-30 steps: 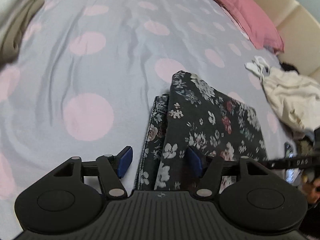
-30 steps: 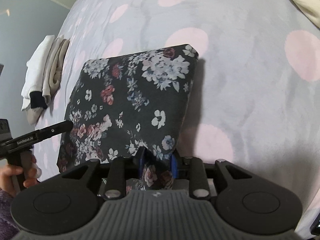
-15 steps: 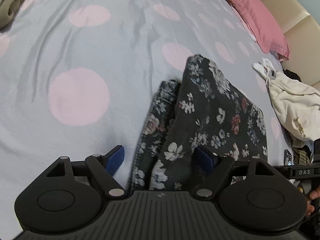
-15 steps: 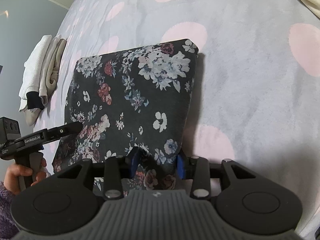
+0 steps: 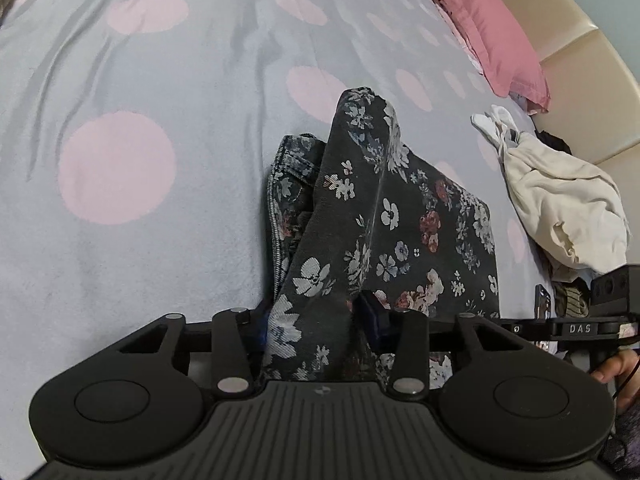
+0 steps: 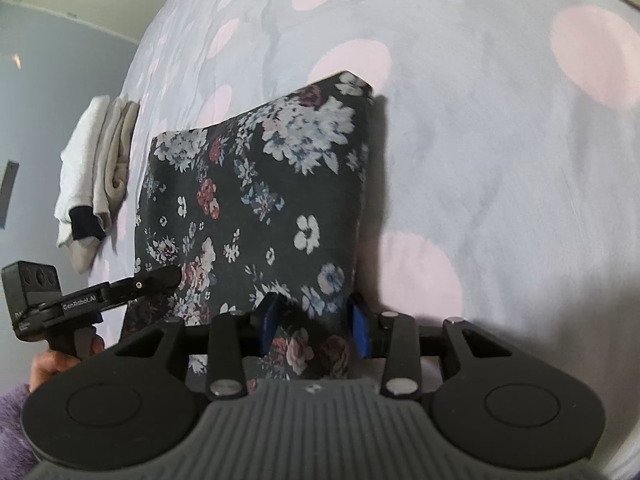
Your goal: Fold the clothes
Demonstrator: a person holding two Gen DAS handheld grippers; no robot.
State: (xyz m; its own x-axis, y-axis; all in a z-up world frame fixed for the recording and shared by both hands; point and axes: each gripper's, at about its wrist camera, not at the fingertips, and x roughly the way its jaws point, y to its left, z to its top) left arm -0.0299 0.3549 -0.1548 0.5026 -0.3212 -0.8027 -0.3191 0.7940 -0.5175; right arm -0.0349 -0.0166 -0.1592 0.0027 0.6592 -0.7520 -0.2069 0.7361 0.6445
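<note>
Dark floral folded garment [image 5: 384, 216] on dotted grey bedspread [image 5: 160, 80] — your left gripper [image 5: 316, 320] is closing on its edge, right gripper [image 6: 312, 320] is clenching its corner — uneven lifting risks the fold slipping apart.

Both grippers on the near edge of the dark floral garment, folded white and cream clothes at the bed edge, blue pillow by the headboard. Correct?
Not quite: the pillow by the headboard is pink, as the left wrist view shows. The left gripper, jaws closing, and right gripper do have the floral garment's near edge; the folded clothes are at the bed edge.
</note>
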